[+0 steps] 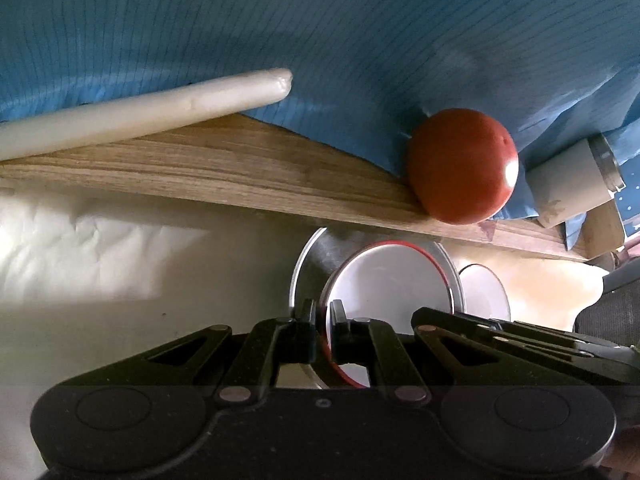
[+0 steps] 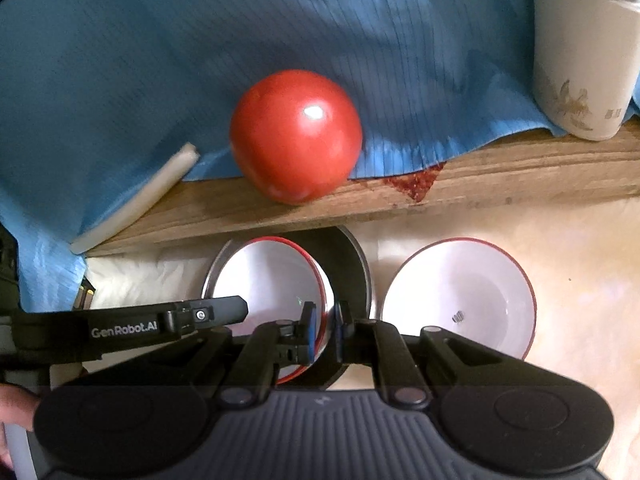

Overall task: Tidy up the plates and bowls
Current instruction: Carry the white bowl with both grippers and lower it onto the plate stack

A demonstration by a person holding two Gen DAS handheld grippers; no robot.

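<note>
- Where the left gripper reaches down, its jaws are seen clamped on the near rim of a red-rimmed white bowl, the rim passing between the two fingers.
- The right gripper is likewise closed on the rim of the same bowl, at its right edge, with the rim of the steel plate just beside the pads; whether the plate is pinched too cannot be told.
- The held bowl is seen inside a steel plate, tilted rather than flat, and nothing is seen in the bowl.
- A second red-rimmed white bowl is set just right of the steel plate on a pale cloth; it appears bare but for a small dark mark.
- Beyond the dishes, a wooden board is laid, partly covered by a blue cloth.
- A tomato is rested on the board's near edge, directly beyond the held bowl.
- A white stick-like object is laid to the left, and a pale cup is placed at the far right.
- In the right wrist view, part of a hand is glimpsed at the left edge.
</note>
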